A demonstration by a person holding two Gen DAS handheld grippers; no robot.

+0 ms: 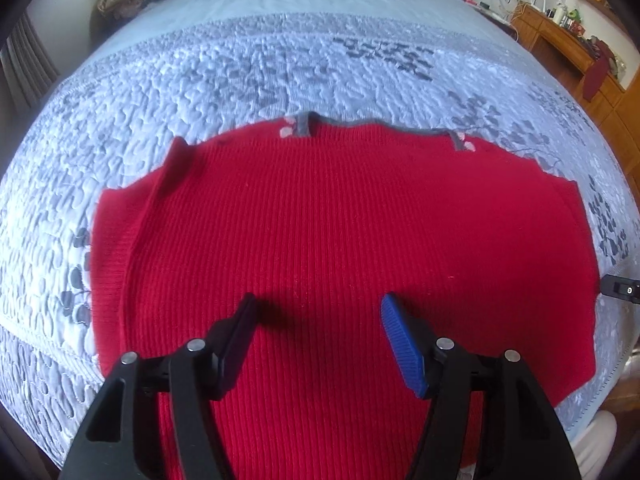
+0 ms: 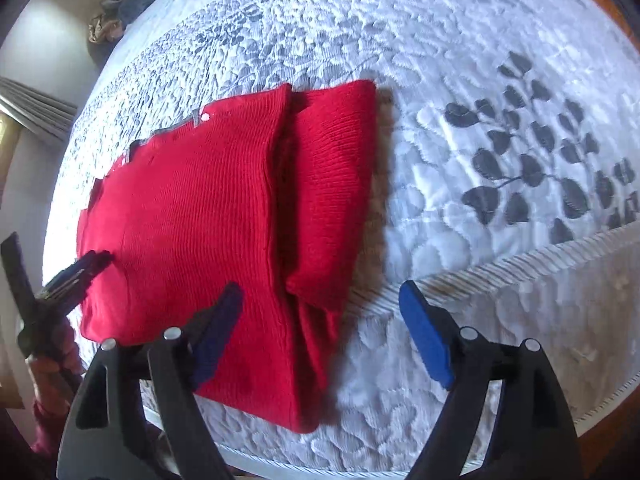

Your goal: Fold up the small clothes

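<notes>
The red knit sweater [image 1: 340, 232] lies flat on the quilted bedspread [image 1: 240, 68], its hem hard against the near edge of the bed and its grey-trimmed neckline [image 1: 360, 122] pointing away toward the far edge, so its long axis as it now lies runs from near edge to far edge. It sits directly ahead of and beneath the left gripper [image 1: 318, 312], which hovers over the lower middle of the back panel with its jaws spread wide and nothing between them. The right gripper [image 2: 320, 300] stands off the sweater's right side, near the bed's near edge, jaws likewise parted and empty; its left pad is over the cloth, its right pad over bare quilt. In the right wrist view the right sleeve [image 2: 332, 184] is already folded inward onto the body, forming a thick raised band along that side; on the left side a flap of sleeve [image 1: 116, 248] still reaches out flat past the body seam. By that reckoning the left sleeve is the next thing to fold in, and the left gripper is the nearer one to it. The cloth is a fine-ribbed knit, smooth, with few wrinkles.
</notes>
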